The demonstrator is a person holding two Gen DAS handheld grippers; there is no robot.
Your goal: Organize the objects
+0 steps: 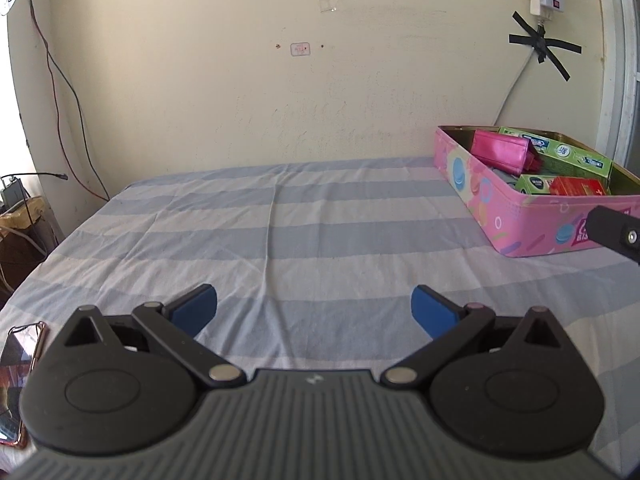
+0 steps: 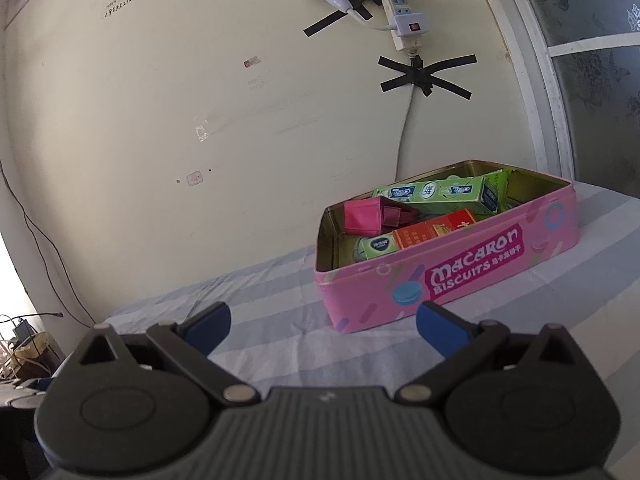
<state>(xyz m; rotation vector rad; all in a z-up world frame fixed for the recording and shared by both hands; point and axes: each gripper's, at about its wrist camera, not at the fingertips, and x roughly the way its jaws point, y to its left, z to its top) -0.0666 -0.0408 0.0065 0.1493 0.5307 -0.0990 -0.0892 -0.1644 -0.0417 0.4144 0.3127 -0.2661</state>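
A pink Macaron Biscuits tin (image 2: 472, 264) stands on the striped bed sheet (image 1: 280, 232) near the wall, at the far right in the left wrist view (image 1: 464, 178). Inside lie a pink wallet (image 2: 362, 216), a long green toothpaste box (image 2: 436, 196), a smaller green box (image 2: 378, 246) and a red box (image 2: 432, 232). My left gripper (image 1: 314, 310) hovers open over bare sheet, well left of the tin. My right gripper (image 2: 323, 326) is open and holds nothing, just in front of the tin's near corner. A black part of the right gripper (image 1: 616, 232) shows at the left view's right edge.
A phone (image 1: 16, 380) lies on the sheet at the near left. The cream wall behind the bed carries a taped power strip (image 2: 402, 12) and a cable. Cluttered boxes and wires (image 1: 20, 220) sit beyond the bed's left edge. A window frame (image 2: 536, 92) rises at the right.
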